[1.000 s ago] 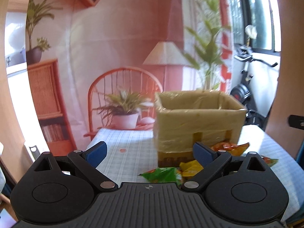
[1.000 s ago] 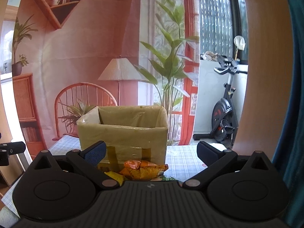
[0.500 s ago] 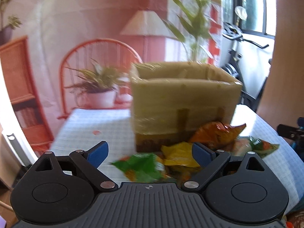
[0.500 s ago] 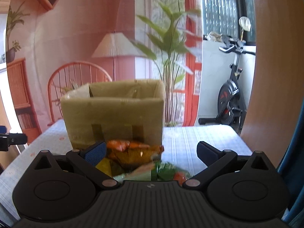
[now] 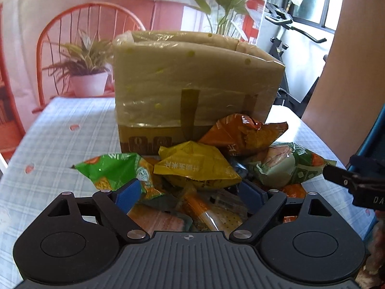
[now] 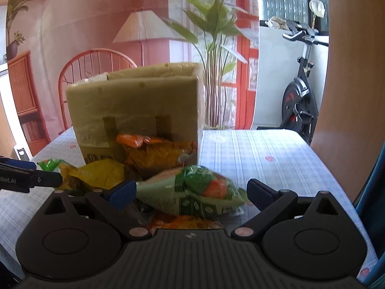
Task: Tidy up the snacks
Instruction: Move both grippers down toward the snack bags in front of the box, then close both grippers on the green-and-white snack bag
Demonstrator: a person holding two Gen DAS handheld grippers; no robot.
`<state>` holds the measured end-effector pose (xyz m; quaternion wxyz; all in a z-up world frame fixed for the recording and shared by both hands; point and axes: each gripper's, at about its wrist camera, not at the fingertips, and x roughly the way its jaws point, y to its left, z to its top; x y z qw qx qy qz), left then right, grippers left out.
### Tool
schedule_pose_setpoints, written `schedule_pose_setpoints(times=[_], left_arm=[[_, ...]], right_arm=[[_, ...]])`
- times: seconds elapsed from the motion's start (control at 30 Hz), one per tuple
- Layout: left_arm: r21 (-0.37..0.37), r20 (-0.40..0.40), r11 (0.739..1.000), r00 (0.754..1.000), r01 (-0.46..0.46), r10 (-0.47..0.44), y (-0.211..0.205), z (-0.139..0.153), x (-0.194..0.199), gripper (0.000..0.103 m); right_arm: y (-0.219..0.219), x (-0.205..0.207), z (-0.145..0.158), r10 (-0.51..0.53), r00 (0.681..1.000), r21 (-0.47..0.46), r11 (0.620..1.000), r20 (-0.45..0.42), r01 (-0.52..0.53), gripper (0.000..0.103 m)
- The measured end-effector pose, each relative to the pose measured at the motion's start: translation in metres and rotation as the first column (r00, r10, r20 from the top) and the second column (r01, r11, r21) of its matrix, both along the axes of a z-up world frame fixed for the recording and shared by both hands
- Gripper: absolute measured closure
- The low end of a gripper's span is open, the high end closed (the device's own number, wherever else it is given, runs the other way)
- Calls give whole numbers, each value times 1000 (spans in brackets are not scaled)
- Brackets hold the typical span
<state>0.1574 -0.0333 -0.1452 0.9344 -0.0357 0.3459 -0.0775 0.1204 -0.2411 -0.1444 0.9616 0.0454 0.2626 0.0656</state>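
Note:
A tape-wrapped cardboard box (image 5: 197, 89) (image 6: 134, 110) stands on the checked tablecloth (image 5: 60, 132). Snack packets are heaped against its near side: a green one (image 5: 113, 171), a yellow one (image 5: 195, 166), an orange one (image 5: 243, 132) and a green-and-orange one (image 5: 288, 166) (image 6: 192, 192). My left gripper (image 5: 190, 193) hovers low over the near part of the heap. Its jaws are closing, with flat packets below and between the blue pads, which do not press on them. My right gripper (image 6: 191, 190) is open astride the green-and-orange packet without squeezing it.
A red chair (image 5: 84, 24) and potted plants stand behind the table. An exercise bike (image 6: 298, 101) is off to the right. The cloth (image 6: 264, 149) right of the box shows bare. Each gripper shows at the edge of the other's view (image 5: 356, 180) (image 6: 28, 178).
Both grippers have come down and forward toward the snack heap, so the box and packets loom larger. The left jaws have narrowed a little. The green-and-orange packet now lies between the right fingers.

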Motion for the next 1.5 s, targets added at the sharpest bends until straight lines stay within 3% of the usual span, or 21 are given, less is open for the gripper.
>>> schedule_pose_setpoints(times=[0.13,0.3,0.4,0.53,0.63,0.83,1.07,1.17,1.27,1.5], left_arm=[[-29,-6,1000,1000,-7,7,1,2,6,14],[3,38,1000,999,-1,1,-8,13,14,14],[40,110,999,994,7,-11,-13,34,25,18],[9,201,1000,979,19,-21,-17,61,35,18],[-11,226,998,972,63,-59,-29,63,41,18],[-34,150,987,977,157,-150,-54,31,47,18],[-10,97,962,958,272,-270,-77,-2,53,17],[-25,77,957,955,290,-287,-84,-11,60,17],[-54,55,952,953,301,-298,-90,-20,64,17],[-39,15,948,949,316,-316,-105,-38,65,17]], right_arm=[[-4,8,-4,12,1000,22,1000,-19,-12,3],[-13,22,2,18,1000,68,998,-6,-18,3],[-18,33,9,27,1000,65,998,10,-28,5],[-27,46,26,28,998,34,999,55,-29,7],[-33,53,30,39,996,35,998,75,-42,7],[-36,62,13,63,997,17,998,31,-64,7],[-41,67,-13,117,992,53,992,-44,-114,12],[-41,66,-18,134,990,50,990,-51,-131,13],[-42,65,-25,138,988,63,989,-72,-133,24],[-50,61,-40,124,986,103,988,-112,-112,27]])
